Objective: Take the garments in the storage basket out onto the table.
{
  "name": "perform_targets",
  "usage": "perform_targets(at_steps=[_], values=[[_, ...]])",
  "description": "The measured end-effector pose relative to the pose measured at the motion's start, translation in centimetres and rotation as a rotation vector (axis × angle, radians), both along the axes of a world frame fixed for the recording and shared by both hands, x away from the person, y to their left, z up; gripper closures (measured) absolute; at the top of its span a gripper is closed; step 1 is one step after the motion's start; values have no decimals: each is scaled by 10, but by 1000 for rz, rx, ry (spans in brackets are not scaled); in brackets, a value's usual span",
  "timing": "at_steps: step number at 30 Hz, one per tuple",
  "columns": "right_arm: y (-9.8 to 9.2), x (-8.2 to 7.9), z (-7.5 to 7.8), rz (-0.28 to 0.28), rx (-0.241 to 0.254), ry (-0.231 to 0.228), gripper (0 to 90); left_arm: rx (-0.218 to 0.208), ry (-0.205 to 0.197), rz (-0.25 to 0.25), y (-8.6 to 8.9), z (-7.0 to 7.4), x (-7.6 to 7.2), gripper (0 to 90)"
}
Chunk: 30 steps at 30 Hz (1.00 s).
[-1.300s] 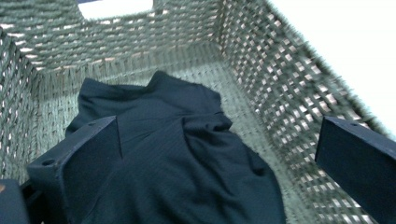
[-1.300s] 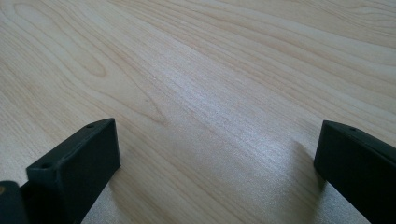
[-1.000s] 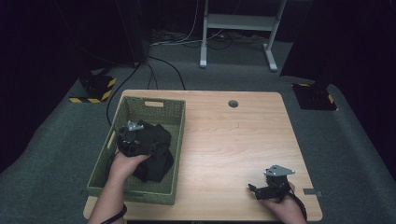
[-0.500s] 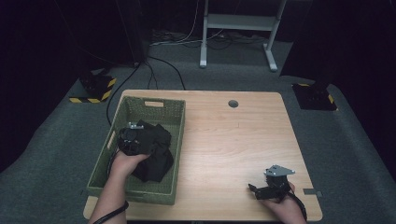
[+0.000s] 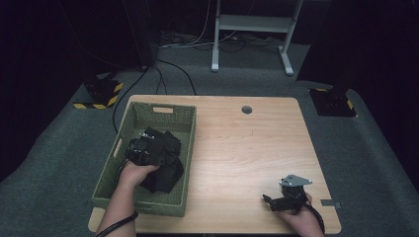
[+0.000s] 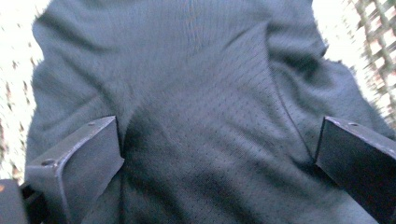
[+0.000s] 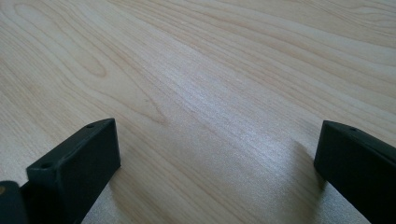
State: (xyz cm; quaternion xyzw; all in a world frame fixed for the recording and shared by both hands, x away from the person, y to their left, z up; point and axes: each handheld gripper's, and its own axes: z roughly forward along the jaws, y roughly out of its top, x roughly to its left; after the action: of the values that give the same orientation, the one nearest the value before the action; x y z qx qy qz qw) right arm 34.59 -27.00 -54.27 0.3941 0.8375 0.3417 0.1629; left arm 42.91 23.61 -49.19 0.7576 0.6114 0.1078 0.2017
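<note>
Dark room all round, grey carpet underfoot, and a pale wooden bench [image 5: 247, 148] sitting in the light. Over on the left side of it stands a green woven basket [image 5: 163, 116], and inside lies a crumpled black garment [image 5: 165, 168], bunched toward the near half of the basket.

Left gripper [image 5: 141, 150] is right down on that cloth, hand behind it. From the left gripper view the fingers [image 6: 79, 158] are spread wide with dark mesh fabric [image 6: 205, 116] lying between and beneath them, nothing pinched yet. It looks like a pick-up from the basket is on. To do it well, I'd say press a little deeper so a proper fold rises between the fingers, close on a thick ridge and not a single thin layer, then lift straight up so the cloth clears the basket wall without dragging it.

Across to the right, bare wood in the middle, a round cable hole [image 5: 246, 109] at the far edge. Right gripper [image 5: 284, 200] rests near the front right corner, well apart from the basket. Its fingers [image 7: 77, 163] are parted too, empty, bare grain between them, likely waiting to take a share of the cloth.
</note>
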Motion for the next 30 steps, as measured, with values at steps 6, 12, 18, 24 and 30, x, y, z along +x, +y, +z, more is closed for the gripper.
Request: perform_targets(at_steps=[6,12,18,24,30], values=[[0,0,0,0,0,0,0,-9,45,26,0,-6,1,4],[0,0,0,0,0,0,0,55,46,-12,0,-13,-2,68],[0,0,0,5,0,-1,0,46,15,2,7,-5,-6,385],[0,0,0,7,0,1,0,56,13,-15,4,-1,-7,539],[0,0,0,7,1,1,0,46,4,-9,5,5,-8,578]])
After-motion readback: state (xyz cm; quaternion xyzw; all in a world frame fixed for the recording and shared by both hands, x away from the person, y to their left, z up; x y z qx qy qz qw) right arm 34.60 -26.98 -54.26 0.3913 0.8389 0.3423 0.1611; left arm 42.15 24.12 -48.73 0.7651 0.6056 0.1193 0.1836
